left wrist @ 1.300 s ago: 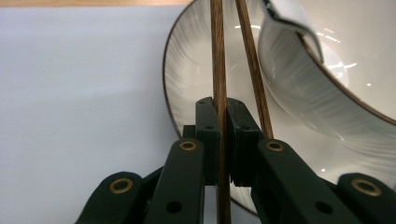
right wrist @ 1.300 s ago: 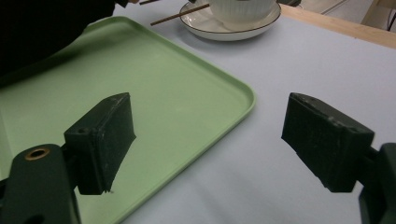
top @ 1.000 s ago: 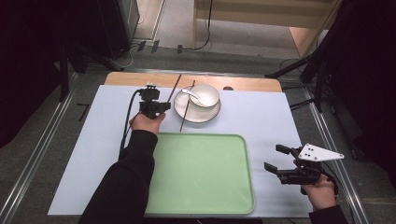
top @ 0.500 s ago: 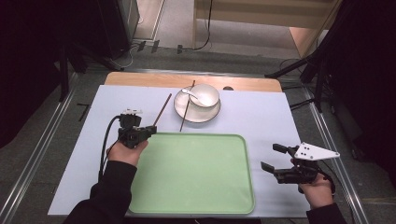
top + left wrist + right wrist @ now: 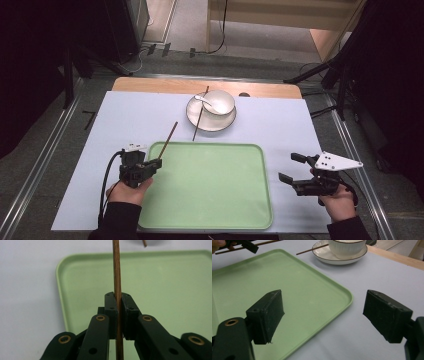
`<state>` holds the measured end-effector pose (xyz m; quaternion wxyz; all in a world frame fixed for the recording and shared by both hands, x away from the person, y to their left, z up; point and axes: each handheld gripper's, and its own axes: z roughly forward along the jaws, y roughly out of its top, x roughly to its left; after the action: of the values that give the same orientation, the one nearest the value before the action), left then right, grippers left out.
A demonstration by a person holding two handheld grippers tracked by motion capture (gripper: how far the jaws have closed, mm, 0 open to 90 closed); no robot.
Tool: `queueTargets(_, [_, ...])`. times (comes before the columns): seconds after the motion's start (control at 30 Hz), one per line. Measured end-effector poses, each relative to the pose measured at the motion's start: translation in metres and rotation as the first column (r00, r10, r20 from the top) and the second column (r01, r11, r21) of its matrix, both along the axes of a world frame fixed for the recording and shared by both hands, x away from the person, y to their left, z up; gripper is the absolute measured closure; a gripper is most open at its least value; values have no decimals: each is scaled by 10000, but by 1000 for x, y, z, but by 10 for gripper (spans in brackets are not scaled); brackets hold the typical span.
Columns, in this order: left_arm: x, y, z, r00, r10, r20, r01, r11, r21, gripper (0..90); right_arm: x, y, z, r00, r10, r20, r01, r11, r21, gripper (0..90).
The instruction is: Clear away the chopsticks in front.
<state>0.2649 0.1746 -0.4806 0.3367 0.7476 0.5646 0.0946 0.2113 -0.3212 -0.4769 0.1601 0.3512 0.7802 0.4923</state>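
Even, soft overhead light brightens the pale table with faint shadows; the room around it falls dark. Close-up gripper views look slightly soft and blurred.

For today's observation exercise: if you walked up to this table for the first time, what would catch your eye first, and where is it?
The big green tray at the near middle of the table stands out first. At its left edge the left gripper is shut on a brown chopstick that points toward the far side. Beyond the tray a white bowl with a spoon sits on a plate, a second chopstick leaning across it, while the right gripper waits open on the right.
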Motion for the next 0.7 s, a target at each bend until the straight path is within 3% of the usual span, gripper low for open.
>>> queueTargets(0.1, [-8, 1, -8, 9989, 119, -460, -136, 9992, -372, 856, 0, -1, 0, 10000, -67, -33, 67, 10000, 19, 174])
queueTargets(0.23, [-16, 1, -14, 9971, 231, -729, -256, 9991, -332, 855, -1, -2, 0, 9999, -128, -32, 128, 9999, 18, 174])
queueTargets(0.4, [-25, -4, -18, 9963, 388, -772, -404, 9990, -200, 852, -1, -4, -1, 9999, -137, -29, 137, 9999, 45, 174])
queueTargets(0.53, [-33, -4, -27, 9904, 469, -1297, -524, 9978, -396, 851, -1, -4, -1, 9999, -140, -29, 140, 9999, 36, 173])
queueTargets(0.7, [-34, -5, -28, 9909, 529, -1235, -583, 9975, -404, 846, -1, -4, 0, 9999, -132, -7, 132, 9999, 53, 173])
